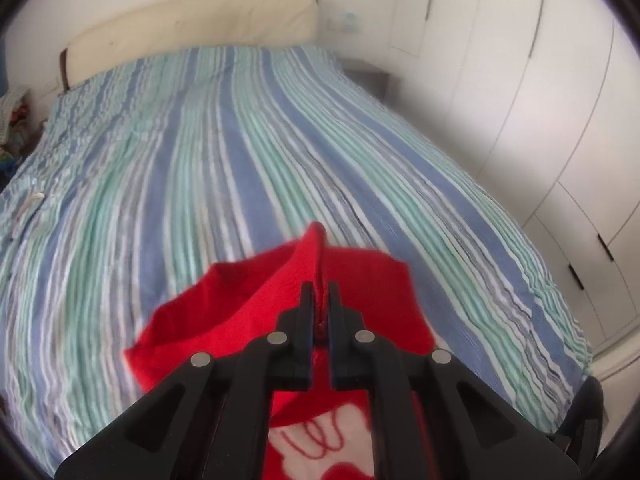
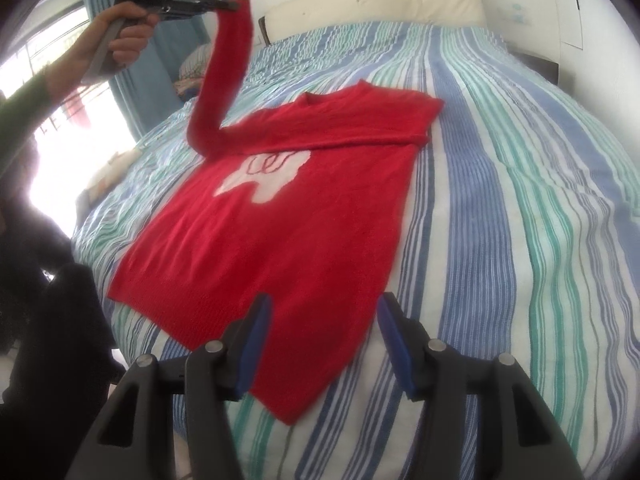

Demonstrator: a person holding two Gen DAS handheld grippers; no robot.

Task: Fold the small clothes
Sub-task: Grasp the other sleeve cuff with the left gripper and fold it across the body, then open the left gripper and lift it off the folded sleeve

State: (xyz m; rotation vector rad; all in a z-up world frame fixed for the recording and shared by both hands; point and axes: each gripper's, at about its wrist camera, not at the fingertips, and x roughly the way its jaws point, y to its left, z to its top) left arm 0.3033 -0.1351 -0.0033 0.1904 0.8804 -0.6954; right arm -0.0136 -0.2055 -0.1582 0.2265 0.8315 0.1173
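Left gripper [image 1: 320,292] clamped on the end of the red sleeve [image 1: 280,280], jaws nearly together with knit pinched between them. In the right wrist view the same gripper [image 2: 230,3] sits at upper left of frame, held by a hand [image 2: 128,36] in a green sleeve [image 2: 20,116], with the red sleeve [image 2: 224,80] hanging from it in a long strip down to the sweater's shoulder. Right gripper [image 2: 322,344] at bottom centre, jaws about half apart, blue pads [image 2: 256,340] visible, nothing between them; it hovers over the sweater's near hem, contact unclear. Sweater [image 2: 280,248] lies flat on the bed [image 2: 520,240], centre of frame, collar toward the headboard [image 2: 380,0], white motif [image 2: 264,176] on the chest facing up. Other sleeve [image 2: 360,136] is folded across the chest, just above the motif. Bed cover is blue, green and white stripes. Left wrist view: bed [image 1: 280,140] fills the frame, wardrobe doors [image 1: 540,100] along the right, headboard [image 1: 192,24] at top, part of the motif [image 1: 320,448] at bottom behind the fingers. Curtain [image 2: 120,60] and bright window at left of the right wrist view.
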